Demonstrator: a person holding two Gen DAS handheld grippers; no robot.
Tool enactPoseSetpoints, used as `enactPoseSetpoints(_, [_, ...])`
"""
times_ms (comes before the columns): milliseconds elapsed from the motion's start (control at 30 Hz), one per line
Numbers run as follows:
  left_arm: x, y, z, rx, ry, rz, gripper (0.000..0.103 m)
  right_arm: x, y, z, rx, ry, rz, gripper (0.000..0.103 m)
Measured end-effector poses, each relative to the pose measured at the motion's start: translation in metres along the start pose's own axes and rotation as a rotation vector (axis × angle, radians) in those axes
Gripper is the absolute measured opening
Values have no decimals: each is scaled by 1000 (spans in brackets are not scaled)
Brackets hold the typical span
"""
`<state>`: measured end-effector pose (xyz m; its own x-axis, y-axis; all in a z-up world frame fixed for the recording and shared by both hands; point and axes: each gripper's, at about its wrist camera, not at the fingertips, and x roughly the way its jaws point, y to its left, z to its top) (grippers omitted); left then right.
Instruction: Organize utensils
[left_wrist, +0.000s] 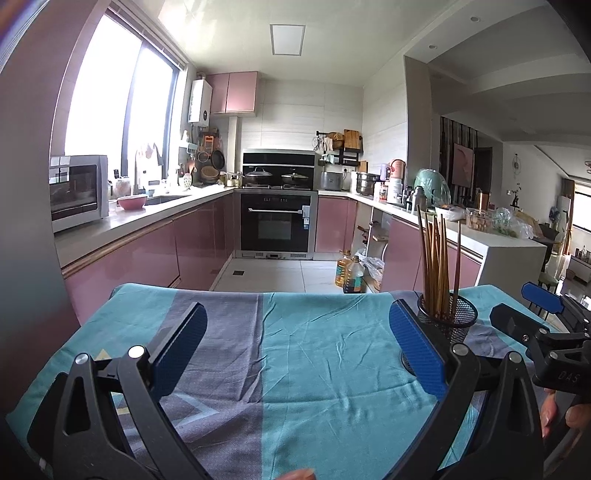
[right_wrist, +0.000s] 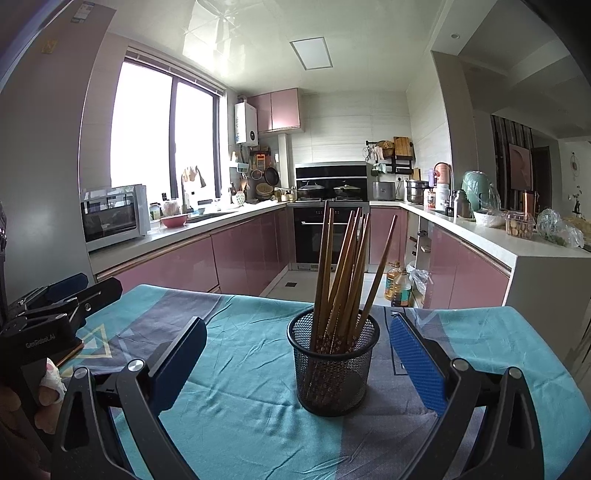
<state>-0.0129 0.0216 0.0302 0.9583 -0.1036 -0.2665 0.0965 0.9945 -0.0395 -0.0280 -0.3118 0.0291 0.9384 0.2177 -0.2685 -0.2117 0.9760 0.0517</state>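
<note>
On the desk (right_wrist: 236, 369), a black mesh cup (right_wrist: 334, 363) holds all the chopsticks (right_wrist: 343, 273) standing up. Both the left tool (left_wrist: 295, 350) and right tool (right_wrist: 295, 365) are wide open and hold nothing. The sorting looks done; next they might just back away.

Black hand-held grippers with blue-padded jaws

Each gripper, left (left_wrist: 297, 349) and right (right_wrist: 297, 354), has black triangular-cutout arms, silver round pivot screws and textured blue pads; white lettering marks the bodies, and a patterned fingertip wrap (right_wrist: 51, 376) shows at 9 o'clock.
</note>
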Motion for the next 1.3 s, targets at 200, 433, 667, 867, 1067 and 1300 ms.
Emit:
enactPoseSetpoints(200, [-4,-4,-1,11,-9,13,97,-3,0,-2,6,-5,-4,96])
enactPoseSetpoints(433, [-7,-4,-2,14,-15,26,97,-4,1,-2,6,-14,-4,96])
enactPoseSetpoints(667, [-7,-8,-3,20,-7,33,97,-3,2,-3,9,-18,1,96])
enactPoseSetpoints(867, [-7,-11,-3,30,-4,35,97,-4,0,-3,15,-16,0,96])
enactPoseSetpoints(1067, [-8,-11,-3,28,-4,36,97,-5,-1,-3,16,-17,0,96])
enactPoseSetpoints(1300, [-8,-11,-4,28,-2,38,97,-5,-1,-3,16,-19,-1,96])
